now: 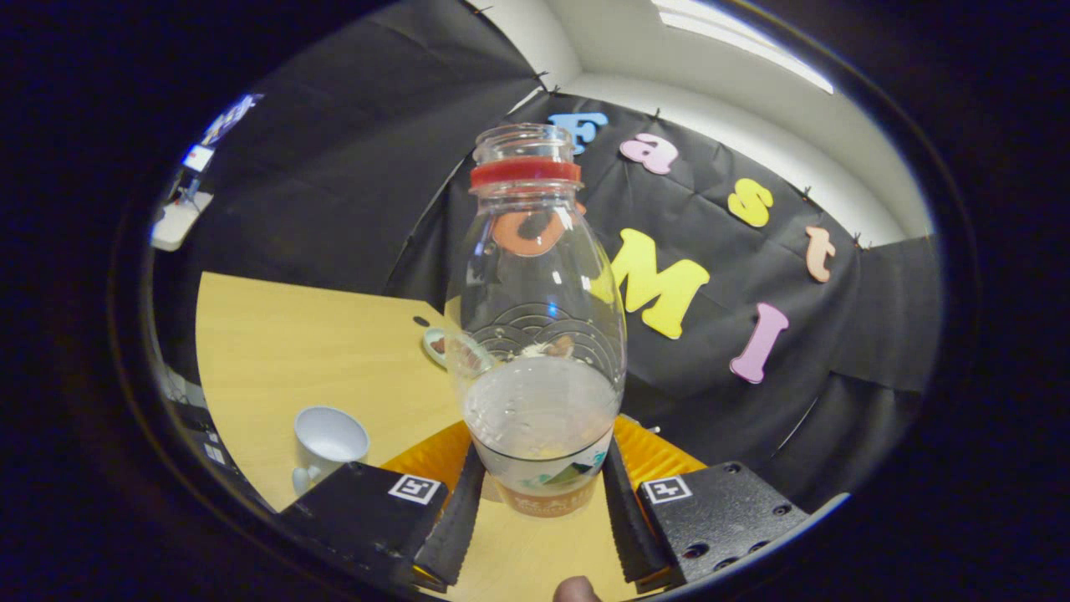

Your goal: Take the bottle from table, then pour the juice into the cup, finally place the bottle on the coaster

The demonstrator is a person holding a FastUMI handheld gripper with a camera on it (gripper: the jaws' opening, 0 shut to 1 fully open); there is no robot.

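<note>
Gripper [542, 493] fingers clamp the uncapped bottle [539, 334] upright, its base hidden between them, cup [328, 443] partly cut off nearby.

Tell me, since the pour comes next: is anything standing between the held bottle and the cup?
Nothing visible does. The gripper is shut on the bottle, and only bare table lies between it and the white cup beside one finger.

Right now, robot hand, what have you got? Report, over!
Gripper shut on bottle, both fingers pressing its lower sides. Bottle upright, cap off, a little juice inside. Cup on the table, beside the fingers. Nothing blocking the cup.
</note>
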